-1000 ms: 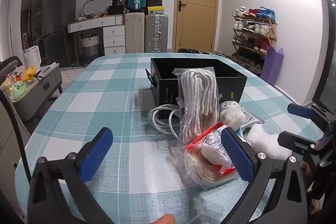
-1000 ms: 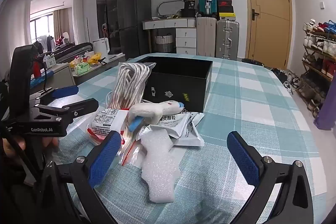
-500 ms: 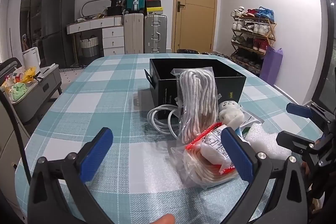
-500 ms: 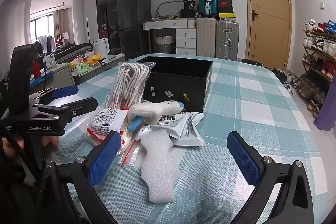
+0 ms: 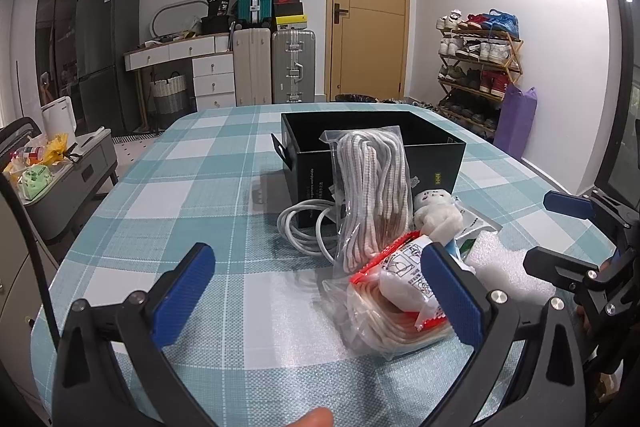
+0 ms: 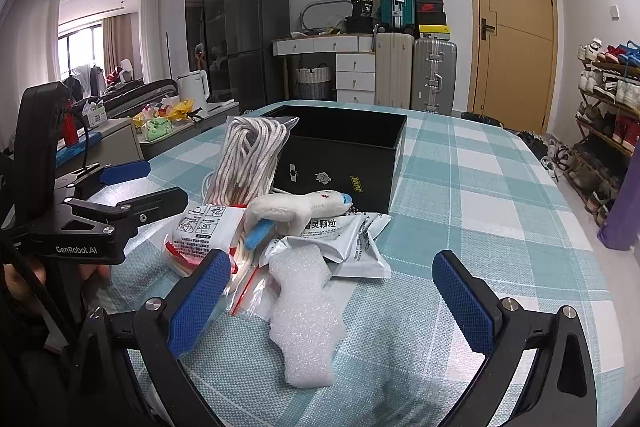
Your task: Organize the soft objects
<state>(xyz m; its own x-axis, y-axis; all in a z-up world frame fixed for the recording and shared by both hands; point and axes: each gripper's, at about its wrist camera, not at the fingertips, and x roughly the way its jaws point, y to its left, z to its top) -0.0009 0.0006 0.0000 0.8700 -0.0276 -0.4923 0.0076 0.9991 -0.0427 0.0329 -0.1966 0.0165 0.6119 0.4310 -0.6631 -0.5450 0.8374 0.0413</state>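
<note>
An open black box [image 5: 372, 143] [image 6: 344, 155] stands mid-table. Against its front leans a clear bag of white rope [image 5: 374, 195] [image 6: 250, 159]. Beside it lie a coiled white cable [image 5: 304, 227], a white plush toy [image 5: 436, 213] [image 6: 296, 209], a red-and-white bag [image 5: 396, 295] [image 6: 204, 227], a white printed pouch [image 6: 352, 239] and a white foam piece [image 6: 304, 319] [image 5: 500, 259]. My left gripper [image 5: 320, 295] is open and empty, short of the red-and-white bag. My right gripper [image 6: 332, 303] is open and empty, with the foam piece between its fingers' line of sight.
The table has a teal-and-white checked cloth [image 5: 168, 199] [image 6: 480, 211]. Each gripper shows in the other's view: the right one [image 5: 576, 239], the left one [image 6: 120, 195]. A shoe rack [image 5: 476, 67], suitcases [image 5: 292, 67] and a door [image 5: 368, 27] stand beyond the table.
</note>
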